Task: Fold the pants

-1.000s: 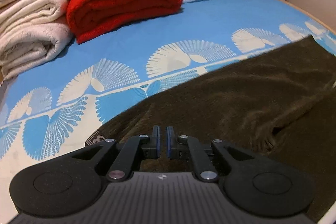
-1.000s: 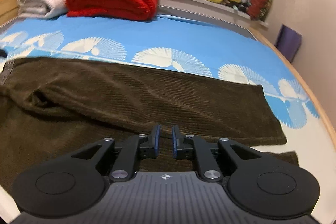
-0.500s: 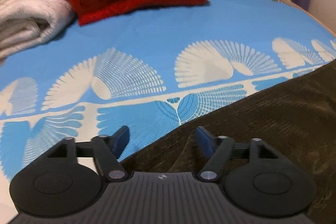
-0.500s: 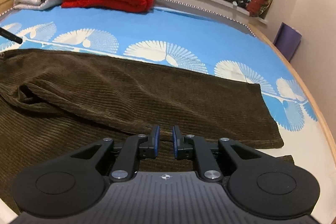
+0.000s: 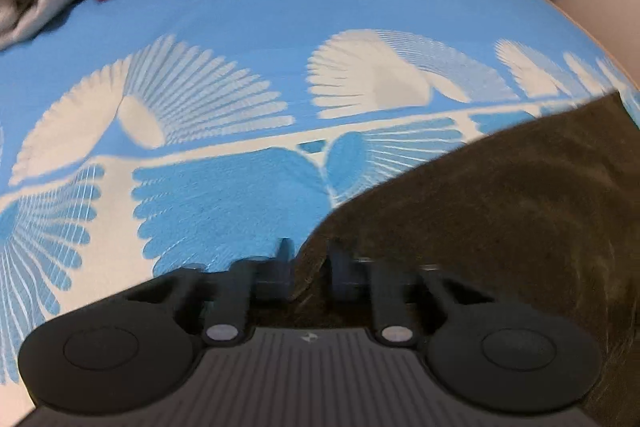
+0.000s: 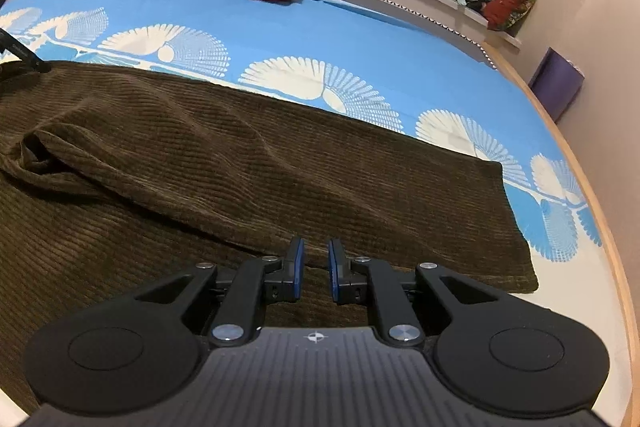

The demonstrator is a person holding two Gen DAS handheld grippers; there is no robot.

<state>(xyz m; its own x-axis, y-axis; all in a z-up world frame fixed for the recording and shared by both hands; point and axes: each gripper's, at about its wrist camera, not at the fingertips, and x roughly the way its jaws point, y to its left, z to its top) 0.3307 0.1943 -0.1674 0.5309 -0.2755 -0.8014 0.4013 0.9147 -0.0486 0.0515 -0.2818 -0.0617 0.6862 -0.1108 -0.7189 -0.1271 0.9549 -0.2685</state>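
The left gripper (image 5: 308, 261) sits low and level, its two dark fingers close together with a narrow gap between them. A fold of brown cloth fills that gap, pinched between the pads. The view is blurred. The right gripper (image 6: 316, 265) also points forward and slightly down, hovering just above the cloth. Its blue-padded fingers (image 6: 297, 263) stand nearly parallel, a small gap between them, with nothing held. Both black bodies fill the bottom of their views.
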